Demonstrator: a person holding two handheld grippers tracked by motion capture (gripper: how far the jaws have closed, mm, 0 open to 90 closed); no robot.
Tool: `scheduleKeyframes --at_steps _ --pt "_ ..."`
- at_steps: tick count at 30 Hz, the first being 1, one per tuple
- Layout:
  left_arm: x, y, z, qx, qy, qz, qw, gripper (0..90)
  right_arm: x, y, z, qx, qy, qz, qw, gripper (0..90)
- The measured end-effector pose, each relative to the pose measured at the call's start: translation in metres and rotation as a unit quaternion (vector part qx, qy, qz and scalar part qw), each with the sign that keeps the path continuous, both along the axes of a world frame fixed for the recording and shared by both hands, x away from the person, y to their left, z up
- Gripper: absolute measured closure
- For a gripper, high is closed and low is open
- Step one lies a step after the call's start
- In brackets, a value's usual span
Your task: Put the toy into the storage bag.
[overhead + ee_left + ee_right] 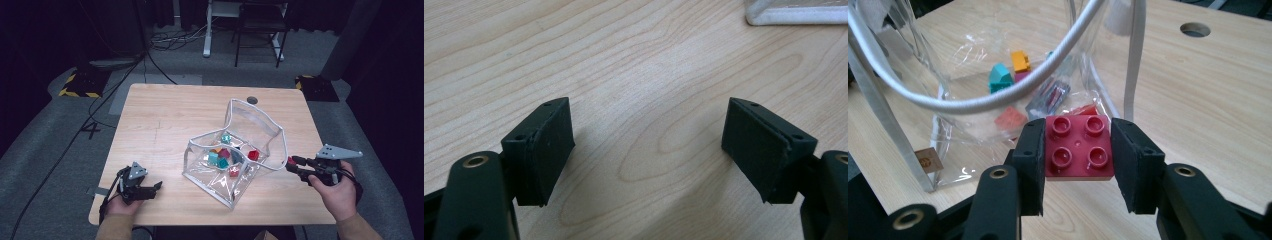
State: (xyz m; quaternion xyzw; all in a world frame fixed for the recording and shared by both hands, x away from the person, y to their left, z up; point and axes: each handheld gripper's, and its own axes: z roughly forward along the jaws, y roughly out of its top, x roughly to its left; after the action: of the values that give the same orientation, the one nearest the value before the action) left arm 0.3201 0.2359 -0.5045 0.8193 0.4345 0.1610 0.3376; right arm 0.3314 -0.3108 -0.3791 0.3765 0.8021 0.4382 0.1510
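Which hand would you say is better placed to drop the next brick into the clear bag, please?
The right. Its claw is shut on the red brick beside the clear bag, while the left claw rests open and empty on the table.

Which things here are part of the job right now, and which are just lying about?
In the job:
- red brick, clamped in the right gripper
- clear bag holding coloured bricks
- left gripper, open over bare table

Lying about:
- chair beyond the table
- floor cables

Bag (235, 150) sits between left claw (155, 187) and right claw (290, 164).
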Motion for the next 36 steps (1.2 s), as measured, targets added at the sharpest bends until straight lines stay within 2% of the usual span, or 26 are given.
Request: scheduleKeyframes --at_steps 14,20,27,36 --pt "0.0 0.0 0.0 0.0 0.0 0.0 1.0 21.1 0.002 -0.002 0.031 0.014 -0.027 -0.007 0.9995 59.7" --pt "0.0 0.0 0.0 -0.001 0.0 0.0 1.0 21.1 0.005 0.001 0.045 0.023 -0.037 0.0 0.9991 59.7" --pt "0.0 0.0 0.0 -0.001 0.0 0.001 1.0 21.1 0.018 0.016 0.066 0.022 -0.045 0.018 0.9986 59.7" --pt "0.0 0.0 0.0 -0.001 0.0 0.001 1.0 21.1 0.037 0.036 0.08 0.019 -0.045 0.031 0.9983 59.7"
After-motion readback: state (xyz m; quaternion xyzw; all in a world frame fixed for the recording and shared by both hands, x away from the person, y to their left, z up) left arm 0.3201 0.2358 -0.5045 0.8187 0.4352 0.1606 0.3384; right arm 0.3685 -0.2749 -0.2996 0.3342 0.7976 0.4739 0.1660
